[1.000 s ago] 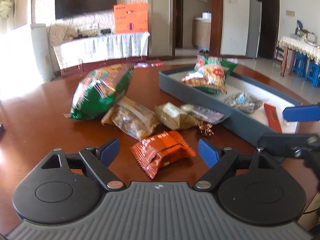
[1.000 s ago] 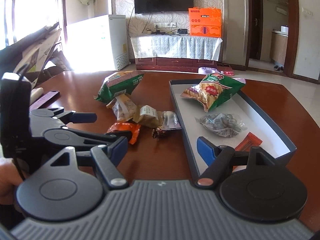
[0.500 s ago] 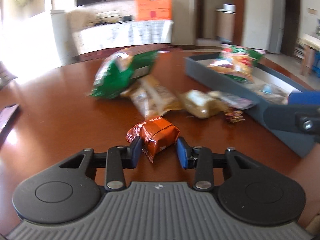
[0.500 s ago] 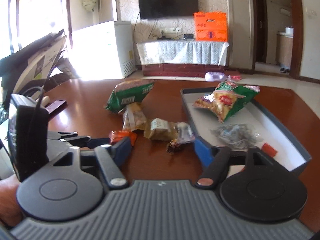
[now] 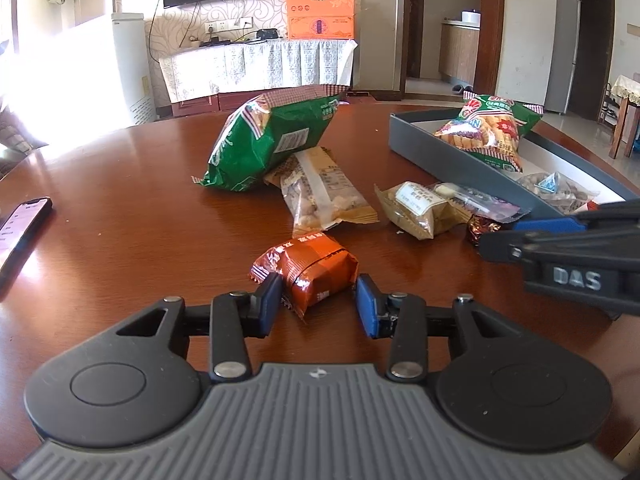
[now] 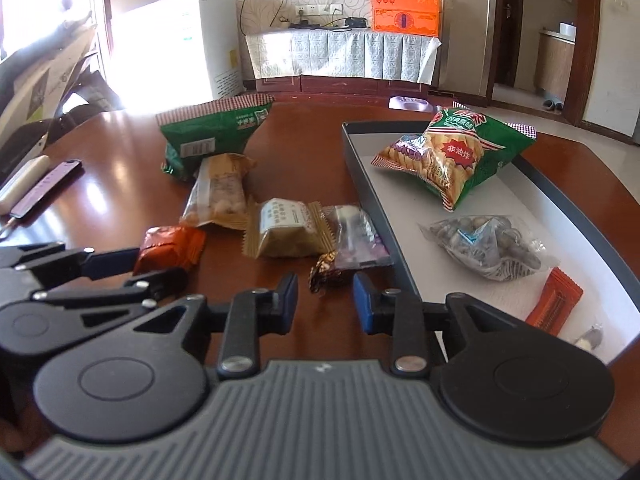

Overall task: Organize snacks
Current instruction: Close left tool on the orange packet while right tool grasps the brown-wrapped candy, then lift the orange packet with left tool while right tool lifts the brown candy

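Left gripper (image 5: 318, 300) is seen from its own camera straddling the orange snack pack (image 5: 310, 270). The left pad is pressed against the wrapper, while a sliver of gap is left at the right pad, so the grasp is judged not fully closed: whether the pack is actually pinched cannot be told. The pack is found on the wooden table (image 5: 120, 248), well short of the grey tray (image 5: 460, 160) and to its left. Between pack and tray, a tan wrapped cake (image 5: 416, 210) and a small foil candy (image 5: 482, 228) are laid out. Behind them a green chip bag (image 5: 268, 144) is propped on a clear nut packet (image 5: 320, 196). A phone (image 5: 20, 228) is noted far left of the tray.

Over to the right wrist view: the right gripper (image 6: 325, 300) is held with jaws apart and nothing between them, poised just short of the foil candy (image 6: 325, 272), hard against the tray's (image 6: 372, 184) near-left wall. Inside the tray, a chip bag (image 6: 452, 160), a bag of nuts (image 6: 488, 248) and an orange bar (image 6: 554, 304) are already lodged. The orange pack (image 6: 170, 248) is seen left of the tray, with the left gripper's fingers (image 6: 112, 262) alongside it.

The pack is judged light, soft and crinkly, with slippery film. A hold across its thick middle is favoured, not the crimped ends, and gentle pressure is advised so the contents are not crushed.
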Available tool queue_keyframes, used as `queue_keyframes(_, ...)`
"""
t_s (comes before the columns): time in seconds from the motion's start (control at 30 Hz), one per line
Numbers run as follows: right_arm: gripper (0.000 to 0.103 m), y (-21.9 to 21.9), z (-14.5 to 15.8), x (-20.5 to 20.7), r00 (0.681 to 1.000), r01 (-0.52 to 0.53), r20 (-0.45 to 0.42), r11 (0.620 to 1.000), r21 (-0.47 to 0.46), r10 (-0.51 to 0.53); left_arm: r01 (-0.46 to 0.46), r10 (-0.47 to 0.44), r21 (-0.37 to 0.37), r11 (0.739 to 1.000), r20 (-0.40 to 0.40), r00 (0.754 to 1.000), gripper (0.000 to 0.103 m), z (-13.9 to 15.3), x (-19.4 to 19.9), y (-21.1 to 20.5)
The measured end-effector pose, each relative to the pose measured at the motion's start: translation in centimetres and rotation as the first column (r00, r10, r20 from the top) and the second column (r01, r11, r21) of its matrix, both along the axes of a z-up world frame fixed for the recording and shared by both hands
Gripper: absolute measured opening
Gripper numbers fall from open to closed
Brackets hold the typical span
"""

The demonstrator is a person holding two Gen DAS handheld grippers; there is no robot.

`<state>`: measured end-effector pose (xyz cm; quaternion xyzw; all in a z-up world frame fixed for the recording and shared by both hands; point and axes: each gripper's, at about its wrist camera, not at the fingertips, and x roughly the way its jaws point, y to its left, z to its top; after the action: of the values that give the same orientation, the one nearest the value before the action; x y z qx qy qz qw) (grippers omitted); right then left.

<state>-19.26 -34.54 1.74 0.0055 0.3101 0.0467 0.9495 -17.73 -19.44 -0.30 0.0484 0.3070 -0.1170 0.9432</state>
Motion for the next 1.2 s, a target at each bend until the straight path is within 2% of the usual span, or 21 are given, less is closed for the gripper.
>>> queue_keyframes(0.13,0.043,0.2,-0.2,1.1,1.000,-0.004,0.001,1.000,-0.015,0.004,0.000,0.000,-0.010,1.000,-0.005,1.000,0.054,0.0,0.1,-0.1)
queue_keyframes(0.23,0.040,0.6,-0.3,1.8,1.000,-0.011,-0.003,0.999,-0.037,0.011,0.003,-0.003,-0.012,1.000,-0.008,1.000,0.061,-0.1,0.3,-0.2)
queue_keyframes(0.37,0.033,1.1,-0.4,1.8,0.999,-0.026,-0.022,0.998,-0.064,0.024,0.013,-0.013,-0.023,1.000,-0.009,1.000,0.062,-0.2,0.6,-0.2)
queue_keyframes(0.47,0.022,0.6,-0.1,1.4,0.999,-0.035,-0.023,0.999,-0.035,0.034,0.031,-0.031,-0.029,0.999,-0.004,1.000,0.054,-0.2,0.6,-0.5)
queue_keyframes(0.57,0.021,0.6,0.0,0.8,0.998,-0.052,-0.029,0.998,-0.026,0.051,0.050,-0.050,-0.029,0.998,0.001,0.999,0.046,-0.2,0.3,-0.8)
queue_keyframes(0.8,0.020,0.9,0.3,-0.6,0.996,-0.082,-0.027,0.996,-0.039,0.081,0.046,-0.046,-0.018,0.999,0.001,0.999,0.043,-0.2,-0.5,-0.8)
queue_keyframes(0.9,0.022,0.9,-0.5,-0.3,0.995,-0.077,-0.062,0.995,-0.068,0.073,0.049,-0.049,-0.002,0.999,0.006,0.999,0.044,-0.2,-0.7,-0.8)
queue_keyframes(1.03,0.035,1.0,-0.5,-0.2,0.996,-0.074,-0.048,0.996,-0.048,0.071,0.035,-0.035,-0.020,0.999,-0.004,0.999,0.053,-0.3,-0.6,-0.6)
queue_keyframes(1.2,0.036,1.3,-0.7,0.7,0.998,-0.047,-0.042,0.997,-0.059,0.045,0.023,-0.023,-0.023,0.999,-0.013,1.000,0.062,-0.3,0.0,-0.4)
